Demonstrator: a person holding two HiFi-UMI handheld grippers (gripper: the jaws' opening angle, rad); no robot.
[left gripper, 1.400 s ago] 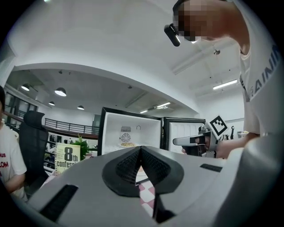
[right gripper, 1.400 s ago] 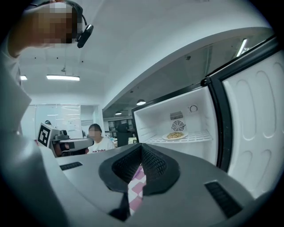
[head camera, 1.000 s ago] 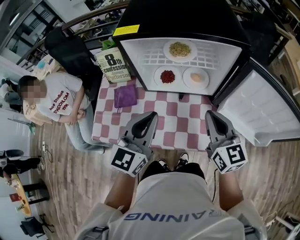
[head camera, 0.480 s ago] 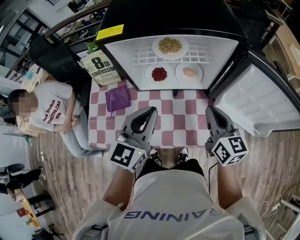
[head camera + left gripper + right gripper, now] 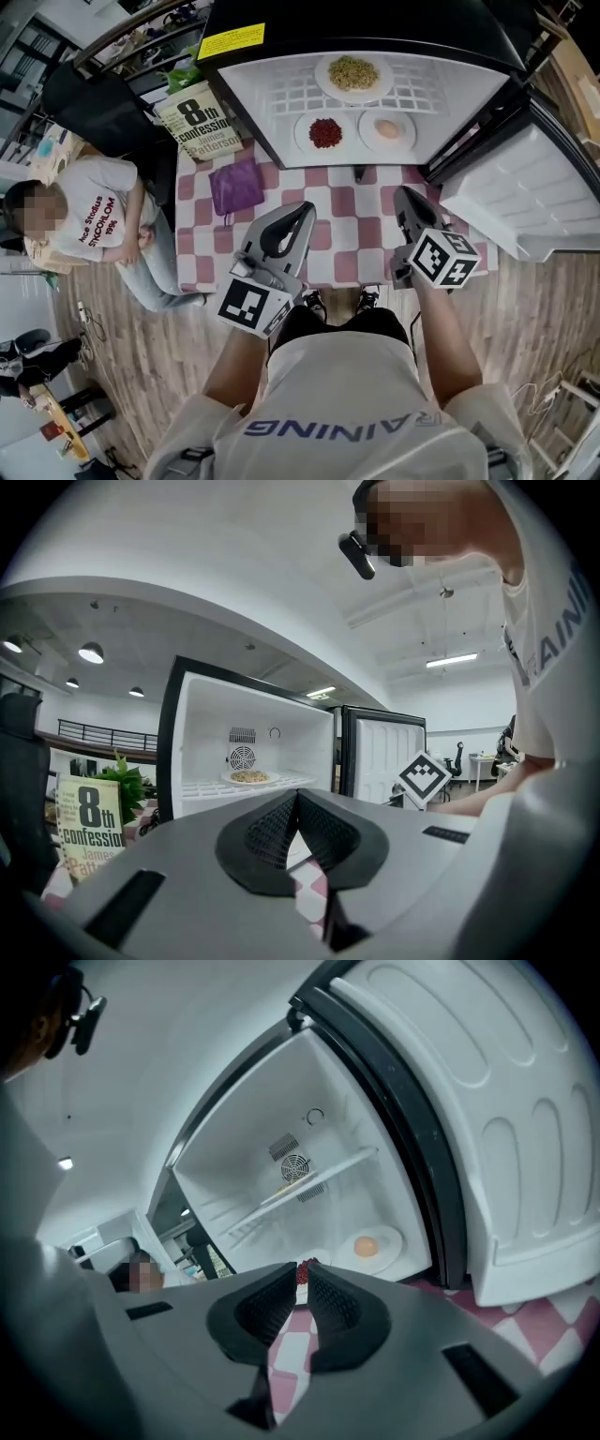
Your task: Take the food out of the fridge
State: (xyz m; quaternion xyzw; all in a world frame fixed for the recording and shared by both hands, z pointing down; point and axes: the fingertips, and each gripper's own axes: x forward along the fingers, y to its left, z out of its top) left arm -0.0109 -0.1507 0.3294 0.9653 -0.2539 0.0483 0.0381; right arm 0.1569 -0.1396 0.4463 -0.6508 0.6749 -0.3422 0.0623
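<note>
Head view. Shows fridge standing on table, door swung wide to its right. Judged barely begun: opened, yes, but no food taken out. Left to fetch: all three plates. Finds noodles on the shelf high in the fridge. Below, on the fridge floor, finds red bits at left and a pale egg at right, side by side but apart. Small, shallow white plates, food heaped in the middle, rims bare enough to grip. Holds left gripper and right gripper in front of the fridge, over the table, well short of its mouth. Left jaws pressed together at the tips. Right jaws all but together, only a slit. Nothing between either pair. Likely needs both opened before taking any plate rim.
</note>
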